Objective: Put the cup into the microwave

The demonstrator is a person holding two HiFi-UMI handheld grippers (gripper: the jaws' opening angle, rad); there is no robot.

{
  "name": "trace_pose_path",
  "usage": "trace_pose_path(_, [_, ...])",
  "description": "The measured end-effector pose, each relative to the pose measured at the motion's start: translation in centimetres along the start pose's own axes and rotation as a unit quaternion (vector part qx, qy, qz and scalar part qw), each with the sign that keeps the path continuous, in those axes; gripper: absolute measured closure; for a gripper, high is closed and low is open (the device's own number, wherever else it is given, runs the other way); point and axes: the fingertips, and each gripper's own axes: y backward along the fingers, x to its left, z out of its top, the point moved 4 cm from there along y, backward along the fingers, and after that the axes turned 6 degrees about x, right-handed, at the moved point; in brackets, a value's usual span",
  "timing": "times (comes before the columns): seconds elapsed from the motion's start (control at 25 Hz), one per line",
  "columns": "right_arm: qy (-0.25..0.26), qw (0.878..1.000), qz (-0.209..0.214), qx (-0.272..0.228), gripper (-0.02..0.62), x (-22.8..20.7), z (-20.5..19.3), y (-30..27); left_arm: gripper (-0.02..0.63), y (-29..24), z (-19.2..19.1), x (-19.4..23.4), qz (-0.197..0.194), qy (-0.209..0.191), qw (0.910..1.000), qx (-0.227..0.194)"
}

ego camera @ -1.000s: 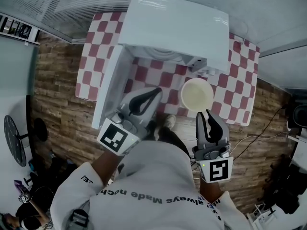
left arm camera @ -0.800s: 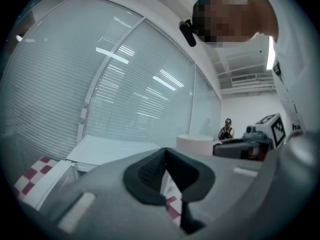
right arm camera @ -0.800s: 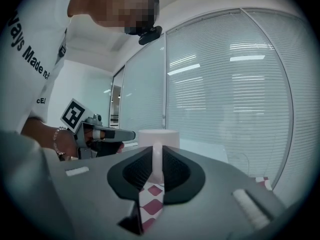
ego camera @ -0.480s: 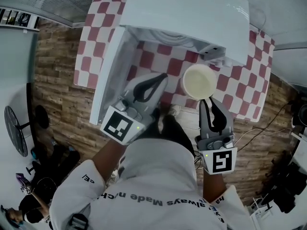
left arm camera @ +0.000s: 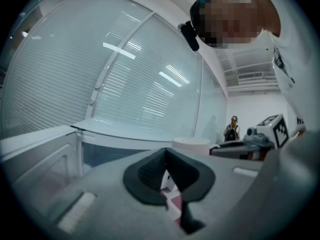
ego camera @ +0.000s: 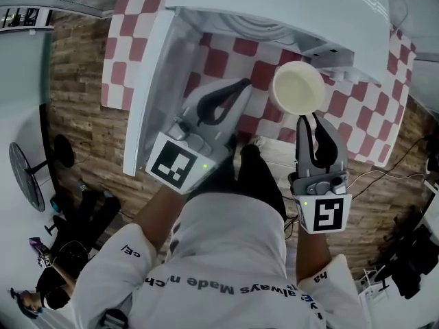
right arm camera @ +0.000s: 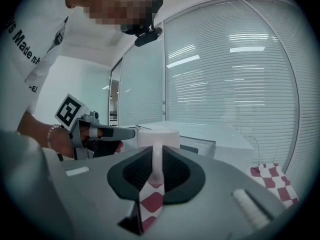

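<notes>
Right gripper view shows the right hand-held gripper clamped on the thin handle of the cup, which is held in the air just before the open microwave. The left hand-held gripper is closed on nothing. The cup looks stiff, light, smooth and probably breakable. Held by its handle it may pivot, so carry it level.

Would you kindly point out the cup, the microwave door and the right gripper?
cup [ego camera: 299, 88], head view, on its pale inside.
microwave door [ego camera: 147, 101], head view, on its open white panel.
right gripper [ego camera: 310, 120], head view, between its fingertips at the cup's handle.
</notes>
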Motion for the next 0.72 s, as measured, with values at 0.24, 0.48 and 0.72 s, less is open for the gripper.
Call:
trace_pose_path(0.24, [0.001, 1.000, -0.001, 0.006, 0.555, -0.6, -1.8, -1.9, 0.603, -0.9, -2.1, 1.7, 0.006, 0.007, 1.0000, 0.000])
trace_pose_path(0.48, [0.001, 1.000, -0.003, 0.009, 0.555, -1.1, -3.4, -4.0, 0.603, -1.9, -3.8, 3.3, 0.018, 0.013, 0.9998, 0.001])
trace_pose_path(0.72, [-0.009, 1.000, -0.005, 0.018, 0.555, -1.6, -5.1, -5.4, 0.603, -2.9, -5.6, 4.6, 0.024, 0.007, 0.9997, 0.007])
